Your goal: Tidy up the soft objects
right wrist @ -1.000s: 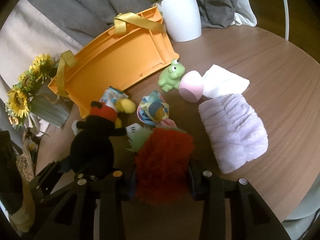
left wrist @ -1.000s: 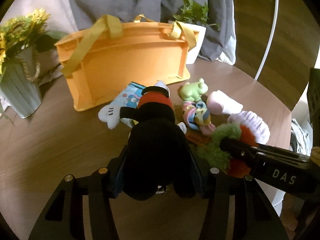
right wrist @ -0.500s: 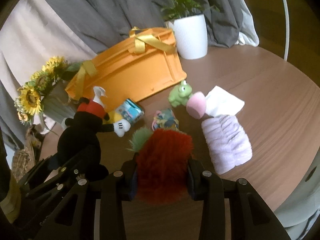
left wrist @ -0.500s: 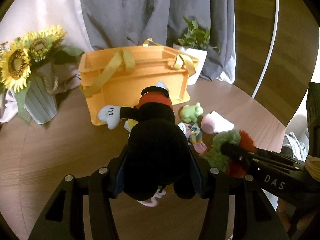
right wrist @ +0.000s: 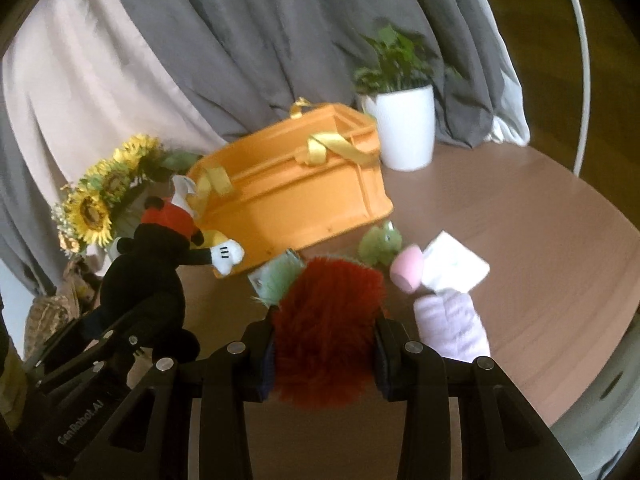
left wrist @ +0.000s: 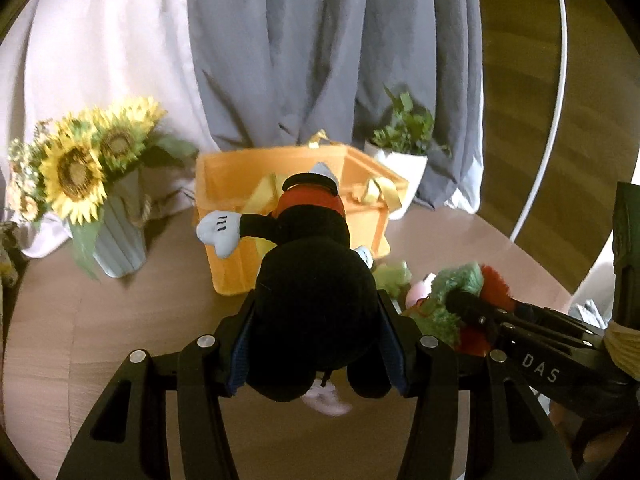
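My left gripper (left wrist: 316, 344) is shut on a black mouse plush (left wrist: 316, 280) with red shorts and white gloves, held in the air in front of the orange basket (left wrist: 240, 264). My right gripper (right wrist: 322, 356) is shut on a furry red plush with a green tuft (right wrist: 328, 320), also lifted off the table. The mouse plush (right wrist: 148, 276) shows at the left of the right wrist view, the red plush (left wrist: 492, 292) at the right of the left wrist view. The orange basket (right wrist: 292, 208) stands behind both with yellow handles.
On the round wooden table (right wrist: 540, 240) lie a green frog toy (right wrist: 380, 242), a pink and white bundle (right wrist: 432, 266) and a fluffy lilac cloth (right wrist: 452, 324). A sunflower vase (left wrist: 116, 232) stands left, a white plant pot (right wrist: 404, 132) behind the basket. Grey curtains hang at the back.
Both grippers have risen with their plush toys, lifting them clear of the table. The views now look more level, showing more curtain and the basket's side.
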The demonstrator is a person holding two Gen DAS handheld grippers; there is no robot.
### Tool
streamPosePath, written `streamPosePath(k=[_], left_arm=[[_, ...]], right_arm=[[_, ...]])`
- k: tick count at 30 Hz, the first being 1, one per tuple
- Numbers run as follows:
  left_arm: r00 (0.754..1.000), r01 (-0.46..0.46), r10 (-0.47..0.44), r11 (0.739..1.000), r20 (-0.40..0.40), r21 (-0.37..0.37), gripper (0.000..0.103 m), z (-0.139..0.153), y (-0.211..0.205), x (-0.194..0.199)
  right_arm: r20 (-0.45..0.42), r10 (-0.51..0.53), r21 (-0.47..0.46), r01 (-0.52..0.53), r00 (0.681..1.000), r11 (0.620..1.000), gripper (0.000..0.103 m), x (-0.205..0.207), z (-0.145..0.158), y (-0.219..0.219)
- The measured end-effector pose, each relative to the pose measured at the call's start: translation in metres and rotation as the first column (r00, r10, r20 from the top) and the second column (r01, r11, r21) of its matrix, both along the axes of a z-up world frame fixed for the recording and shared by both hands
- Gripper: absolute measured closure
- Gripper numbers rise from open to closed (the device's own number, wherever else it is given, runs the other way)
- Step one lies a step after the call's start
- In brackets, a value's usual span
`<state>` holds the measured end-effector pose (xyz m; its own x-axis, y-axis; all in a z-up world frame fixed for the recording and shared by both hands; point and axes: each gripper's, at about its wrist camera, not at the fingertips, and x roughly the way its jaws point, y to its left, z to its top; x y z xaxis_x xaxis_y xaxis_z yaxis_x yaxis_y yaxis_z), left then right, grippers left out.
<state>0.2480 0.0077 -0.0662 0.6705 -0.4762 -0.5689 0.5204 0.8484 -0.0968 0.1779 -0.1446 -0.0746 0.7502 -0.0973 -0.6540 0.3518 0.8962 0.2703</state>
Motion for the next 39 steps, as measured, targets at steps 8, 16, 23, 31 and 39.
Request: streamPosePath(k=[8,16,23,31,39], left_arm=[[0.992,-0.107,0.109,0.993,0.056,-0.042,0.049,0.03,-0.011,0.0],[0.978,-0.178,0.183,0.982,0.101,-0.06,0.049,0.05,-0.028,0.001],[0.966,-0.205,0.212,0.977,0.15,-0.059,0.049,0.066,-0.039,0.007],[0.955,-0.227,0.233,0.972,0.181,-0.055,0.049,0.073,-0.045,0.024],[0.947,-0.237,0.24,0.971,0.216,-0.038,0.049,0.078,-0.051,0.053]], right_arm=[[0.071,0.12,-0.037,-0.118,0.99,0.992,0.064,0.018,0.032,-0.015],[0.139,0.21,-0.066,-0.202,0.968,0.977,0.064,0.035,0.054,-0.034],[0.196,0.238,-0.075,-0.227,0.951,0.971,0.064,0.049,0.069,-0.047],[0.262,0.266,-0.104,-0.247,0.928,0.963,0.064,0.071,0.082,-0.054],[0.291,0.279,-0.123,-0.254,0.915,0.959,0.066,0.099,0.093,-0.059]])
